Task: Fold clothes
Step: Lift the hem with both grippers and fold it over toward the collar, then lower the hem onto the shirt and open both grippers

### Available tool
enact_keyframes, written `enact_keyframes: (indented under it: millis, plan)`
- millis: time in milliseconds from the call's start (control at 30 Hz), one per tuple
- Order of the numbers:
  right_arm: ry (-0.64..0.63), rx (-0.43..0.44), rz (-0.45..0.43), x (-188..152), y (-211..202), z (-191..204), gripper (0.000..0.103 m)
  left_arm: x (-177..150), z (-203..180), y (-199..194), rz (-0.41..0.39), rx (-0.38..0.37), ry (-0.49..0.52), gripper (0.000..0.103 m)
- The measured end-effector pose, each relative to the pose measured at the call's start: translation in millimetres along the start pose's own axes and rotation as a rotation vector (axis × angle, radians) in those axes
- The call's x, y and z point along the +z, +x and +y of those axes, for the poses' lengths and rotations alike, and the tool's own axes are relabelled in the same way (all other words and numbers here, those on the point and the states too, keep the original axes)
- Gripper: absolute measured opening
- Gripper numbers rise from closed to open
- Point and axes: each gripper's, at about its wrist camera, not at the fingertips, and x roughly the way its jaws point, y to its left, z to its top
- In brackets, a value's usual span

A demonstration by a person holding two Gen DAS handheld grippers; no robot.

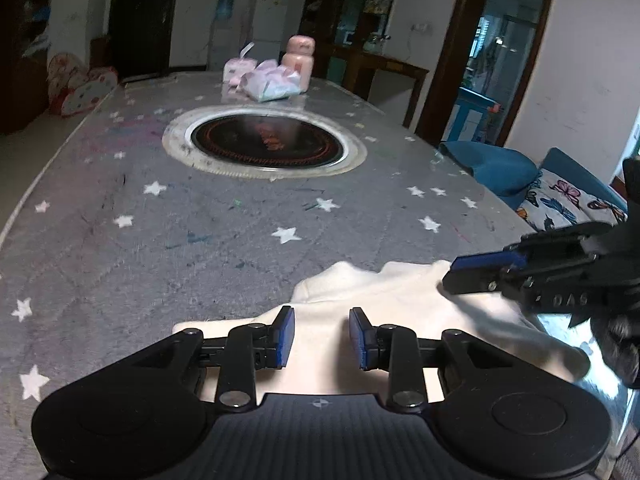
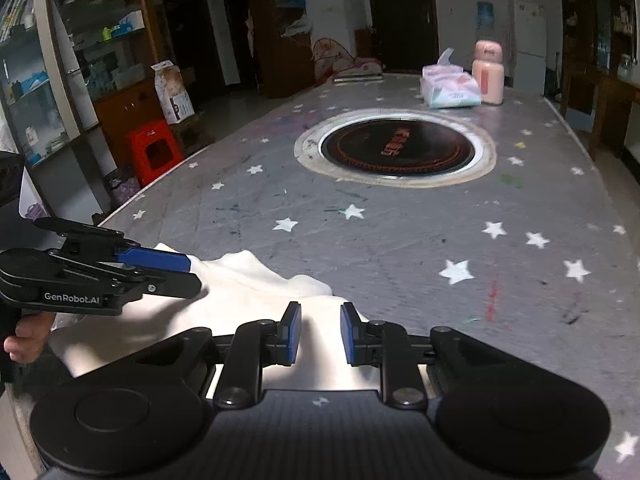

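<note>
The long grey star-printed desk [image 2: 400, 248] leaves open room for folding. The cream soft-knit garment [image 1: 384, 300] lies bunched at its near edge, under both hand-held grippers: left hand-held gripper [image 1: 322, 338] and right hand-held gripper [image 2: 317, 334], jaws narrowly apart, gripping nothing. No containers in use.

Both views are being taken low and close over the table's [image 1: 120, 208] near edge, angled downward toward twelve o'clock. The cloth [image 1: 380, 292], hob [image 2: 400, 148] and pink bottle [image 2: 488, 76] are being shared; each gripper is being seen by the other.
</note>
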Motion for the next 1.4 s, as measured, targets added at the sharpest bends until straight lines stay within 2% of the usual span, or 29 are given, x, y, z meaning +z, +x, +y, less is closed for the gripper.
enact_keyframes:
  millis: [167,367,567,733,900,1033,1200,1400]
  plan:
    - [0.010,-0.020,0.026,-4,19,-3,0.019,1,5,4,0.009,0.004,-0.018,0.033]
    - [-0.010,-0.010,-0.005,1,10,5,0.019,2,-1,3,0.012,0.010,-0.015,0.036]
    - [-0.034,-0.037,0.034,4,29,10,0.020,8,-11,2,-0.006,-0.009,-0.006,0.036]
    - [-0.036,-0.037,0.015,7,22,12,0.020,12,-14,12,-0.001,-0.008,-0.010,0.033]
    - [-0.029,-0.047,0.031,6,31,10,0.020,16,-15,24,0.009,0.020,-0.006,0.033]
    - [-0.036,-0.044,0.005,10,25,13,0.020,16,-21,27,0.018,0.044,0.023,0.033]
    - [-0.040,-0.046,0.031,11,36,15,0.022,19,-22,32,0.031,0.064,0.007,0.033]
    - [-0.037,-0.050,0.023,10,33,15,0.022,23,-23,36,0.030,0.101,0.015,0.034]
